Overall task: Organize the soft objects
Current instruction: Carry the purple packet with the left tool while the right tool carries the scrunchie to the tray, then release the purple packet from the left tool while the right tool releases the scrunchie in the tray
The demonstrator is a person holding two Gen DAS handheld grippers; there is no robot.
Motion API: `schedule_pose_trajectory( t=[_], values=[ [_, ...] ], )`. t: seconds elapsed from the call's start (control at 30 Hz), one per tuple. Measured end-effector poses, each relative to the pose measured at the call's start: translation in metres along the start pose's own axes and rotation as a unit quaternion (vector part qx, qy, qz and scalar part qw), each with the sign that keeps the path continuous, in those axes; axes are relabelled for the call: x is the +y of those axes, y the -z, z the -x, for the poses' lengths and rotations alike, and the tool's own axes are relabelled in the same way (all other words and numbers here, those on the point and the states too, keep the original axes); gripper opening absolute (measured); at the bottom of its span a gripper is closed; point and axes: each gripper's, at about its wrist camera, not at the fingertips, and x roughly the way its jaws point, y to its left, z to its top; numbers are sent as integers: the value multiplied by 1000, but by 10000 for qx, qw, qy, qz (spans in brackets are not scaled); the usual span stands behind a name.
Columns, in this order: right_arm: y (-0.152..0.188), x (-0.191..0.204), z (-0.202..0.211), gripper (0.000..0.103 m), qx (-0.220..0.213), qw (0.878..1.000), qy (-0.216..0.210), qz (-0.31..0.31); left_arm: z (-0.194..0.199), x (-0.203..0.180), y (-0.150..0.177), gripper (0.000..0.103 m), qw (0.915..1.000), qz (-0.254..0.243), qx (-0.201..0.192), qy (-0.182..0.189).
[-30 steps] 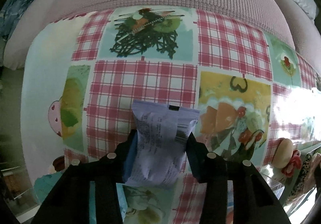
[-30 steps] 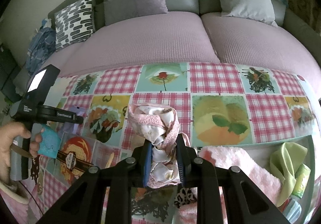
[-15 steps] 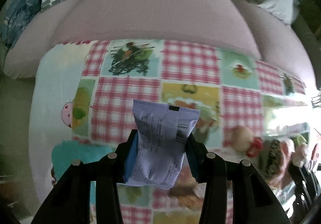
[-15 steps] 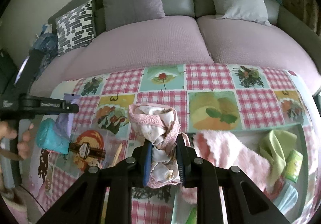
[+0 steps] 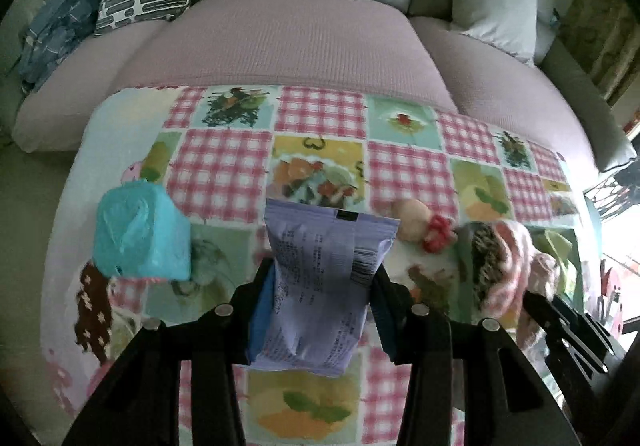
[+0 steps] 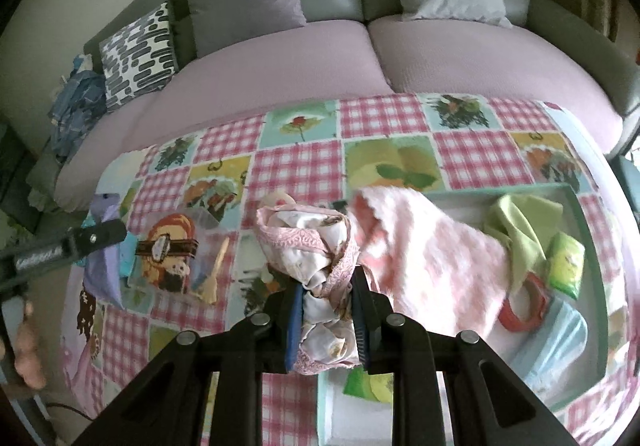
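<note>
My left gripper [image 5: 322, 270] is shut on a lilac snack packet [image 5: 320, 286], held up over the patchwork tablecloth [image 5: 220, 170]. In the right wrist view that same gripper [image 6: 94, 236] shows at the far left with the lilac packet [image 6: 103, 250]. My right gripper [image 6: 325, 282] is shut on a bunched pink-and-white lace cloth [image 6: 308, 242]. Just right of it a fluffy pink towel [image 6: 420, 246] hangs over the rim of a pale green tray [image 6: 592, 246].
A turquoise packet [image 5: 140, 230] lies left on the tablecloth, a bun-shaped toy [image 5: 412, 218] and a red scrunchie [image 5: 438, 232] to the right. The tray holds a green cloth [image 6: 524, 222], a green packet [image 6: 564, 266] and a red ring [image 6: 520, 310]. A pink sofa [image 6: 280, 58] with cushions stands behind.
My left gripper has risen and pulled back with the lilac packet, so more table and sofa show. My right gripper has drifted with the lace cloth toward the tray.
</note>
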Motion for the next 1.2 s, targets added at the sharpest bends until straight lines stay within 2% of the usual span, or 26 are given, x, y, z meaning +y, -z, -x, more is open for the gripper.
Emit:
schedule_pose_trajectory(
  t=[0.13,0.27,0.57,0.77,1.07,1.13,1.2],
  values=[
    [9,-13,9,23,-15,9999,25,-124,3,-16,15,47,9999,-61,-62,134],
    [17,-32,21,24,-82,9995,160,-277,0,-45,31,47,9989,-211,-40,419],
    [36,-109,32,24,26,9927,569,-1063,-23,-133,70,47,9907,-924,308,951],
    [43,-148,25,25,254,9866,729,-1439,-40,-171,88,47,9842,-1230,558,1142],
    [44,-150,20,27,292,9868,741,-1408,-51,-183,89,49,9795,-1218,723,1430],
    [45,-149,21,37,285,9865,793,-1401,-50,-182,89,59,9787,-1189,738,1502],
    [45,-149,20,44,285,9864,821,-1397,-48,-180,89,62,9787,-1168,722,1529]
  ],
)
